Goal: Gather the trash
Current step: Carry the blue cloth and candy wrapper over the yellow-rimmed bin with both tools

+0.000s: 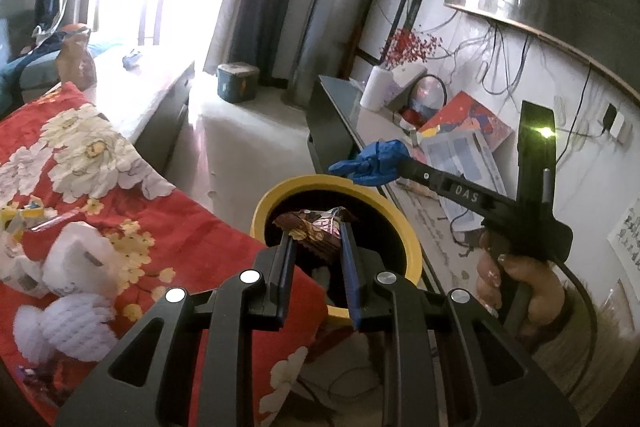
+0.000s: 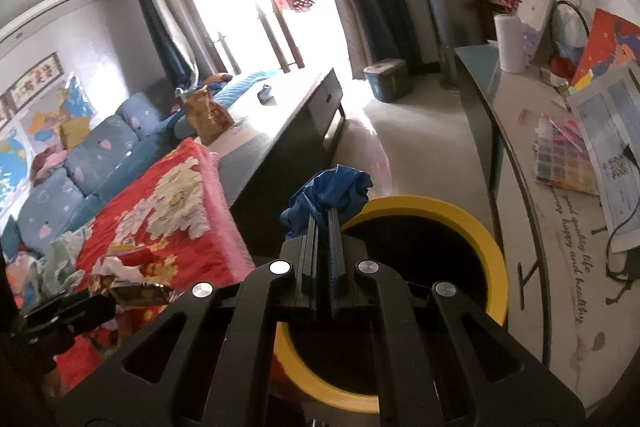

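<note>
Left gripper (image 1: 316,239): fingers clamped on a crumpled brown snack wrapper (image 1: 316,233), one finger on each side of it; the held wrapper hangs over the dark opening of the bin.
Right gripper (image 2: 324,223): fingers pressed together on a crumpled blue glove (image 2: 330,193); the glove bunches out past the fingertips.
Right gripper, left wrist view: it reaches in from the right, held by a hand (image 1: 516,275), and carries the blue glove above the far rim of the bin.
Blue glove, position: at the near-left rim of the bin in the right wrist view, raised above it and not touching it.
Bin (image 1: 408,239): round, yellow rim, dark inside; it stands on the floor between the red blanket and the desk. Some dark and light scraps lie inside, too dim to identify.
Red blanket (image 1: 168,211): floral pattern, drapes over a surface to the left of the bin, its edge just beside the rim.
Remaining trash on the blanket: white crumpled tissues (image 1: 76,319), a white block-like piece (image 1: 78,261) and a yellow-and-blue wrapper (image 1: 24,215) at the left edge.
Desk (image 2: 516,131): to the right of the bin; carries a paper roll (image 2: 510,43), printed sheets and cables.
</note>
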